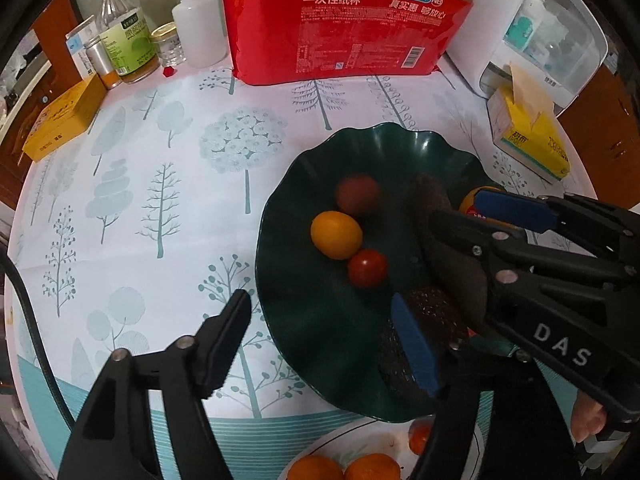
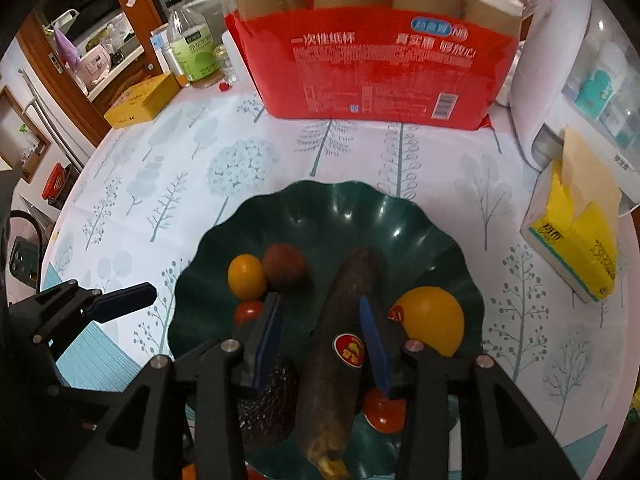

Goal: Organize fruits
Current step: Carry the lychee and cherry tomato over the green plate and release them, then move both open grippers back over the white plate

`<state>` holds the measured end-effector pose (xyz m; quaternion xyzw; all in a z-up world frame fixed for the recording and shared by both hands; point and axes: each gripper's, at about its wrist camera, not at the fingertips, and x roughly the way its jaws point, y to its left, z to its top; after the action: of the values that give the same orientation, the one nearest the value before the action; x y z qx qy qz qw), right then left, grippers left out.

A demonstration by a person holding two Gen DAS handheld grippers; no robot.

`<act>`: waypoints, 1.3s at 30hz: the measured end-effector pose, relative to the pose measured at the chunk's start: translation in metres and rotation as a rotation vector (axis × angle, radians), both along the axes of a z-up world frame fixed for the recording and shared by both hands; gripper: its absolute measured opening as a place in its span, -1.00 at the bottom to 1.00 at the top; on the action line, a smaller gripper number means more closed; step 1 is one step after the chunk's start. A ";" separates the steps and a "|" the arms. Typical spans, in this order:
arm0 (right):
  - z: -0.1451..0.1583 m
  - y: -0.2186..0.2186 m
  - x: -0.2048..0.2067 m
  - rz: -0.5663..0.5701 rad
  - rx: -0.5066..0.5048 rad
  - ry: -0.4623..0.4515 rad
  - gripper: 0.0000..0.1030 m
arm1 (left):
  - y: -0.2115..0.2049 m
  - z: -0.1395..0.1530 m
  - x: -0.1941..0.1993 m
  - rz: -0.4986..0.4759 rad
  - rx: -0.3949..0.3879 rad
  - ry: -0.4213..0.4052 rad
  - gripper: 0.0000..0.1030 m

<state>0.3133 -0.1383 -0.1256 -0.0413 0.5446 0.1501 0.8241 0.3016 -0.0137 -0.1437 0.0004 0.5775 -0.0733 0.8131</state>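
Right gripper (image 2: 320, 344): jaws narrowly parted over the green bowl (image 2: 340, 216), astride the banana, with a gap showing at the left pad.
Banana (image 2: 344, 300): dark-skinned with a red sticker, lying lengthwise down the bowl's middle.
Left gripper (image 1: 320, 344): jaws wide and holding nothing, one finger outside the bowl's left rim, the blue pad over the avocado.
Avocado (image 2: 272, 396): in the bowl's near left part, just beside the banana.
Large yellow fruit (image 2: 434, 320): in the bowl's right side, near the banana.
Small yellow fruit (image 2: 247, 276): bowl's left side, touching the dark red fruit (image 2: 285, 266).
Tomatoes: one (image 2: 248, 312) just nearer than the small yellow fruit, one (image 2: 384, 412) in the bowl's near right.
Oranges (image 1: 372, 468): on a white plate (image 1: 348, 436) just nearer than the bowl.
Red cup pack (image 2: 384, 68): well beyond the bowl.
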 end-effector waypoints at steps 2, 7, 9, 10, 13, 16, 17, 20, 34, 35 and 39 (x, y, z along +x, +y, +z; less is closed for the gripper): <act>0.005 -0.001 -0.003 -0.001 0.001 -0.012 -0.20 | 0.001 0.003 -0.002 0.005 0.002 -0.001 0.45; 0.018 -0.003 -0.010 -0.004 0.007 -0.036 -0.20 | 0.001 0.012 -0.010 0.017 0.005 -0.007 0.46; 0.023 -0.004 -0.014 -0.004 0.010 -0.046 -0.20 | 0.003 0.018 -0.013 0.021 0.006 -0.014 0.47; 0.027 -0.005 -0.017 -0.004 0.012 -0.052 -0.20 | 0.003 0.021 -0.015 0.023 0.007 -0.018 0.47; 0.036 -0.005 -0.024 -0.003 0.016 -0.066 -0.20 | 0.006 0.031 -0.021 0.029 0.007 -0.031 0.48; 0.046 -0.006 -0.033 0.001 0.022 -0.084 -0.20 | 0.008 0.042 -0.029 0.035 0.006 -0.048 0.49; 0.050 -0.006 -0.036 0.002 0.021 -0.092 -0.20 | 0.009 0.046 -0.032 0.037 0.007 -0.053 0.50; 0.062 -0.006 -0.047 0.008 0.025 -0.115 -0.20 | 0.010 0.058 -0.041 0.041 0.009 -0.071 0.50; 0.111 -0.009 -0.097 0.036 0.065 -0.198 -0.20 | 0.019 0.108 -0.094 0.079 0.001 -0.141 0.53; 0.114 -0.008 -0.101 0.040 0.066 -0.204 -0.20 | 0.019 0.111 -0.097 0.082 0.000 -0.145 0.54; 0.122 -0.007 -0.115 0.055 0.071 -0.222 -0.20 | 0.024 0.120 -0.111 0.095 0.001 -0.160 0.54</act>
<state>0.1981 -0.1451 -0.0033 -0.0436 0.4431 0.1863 0.8758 0.1906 0.0106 -0.0241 -0.0210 0.5100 -0.0342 0.8592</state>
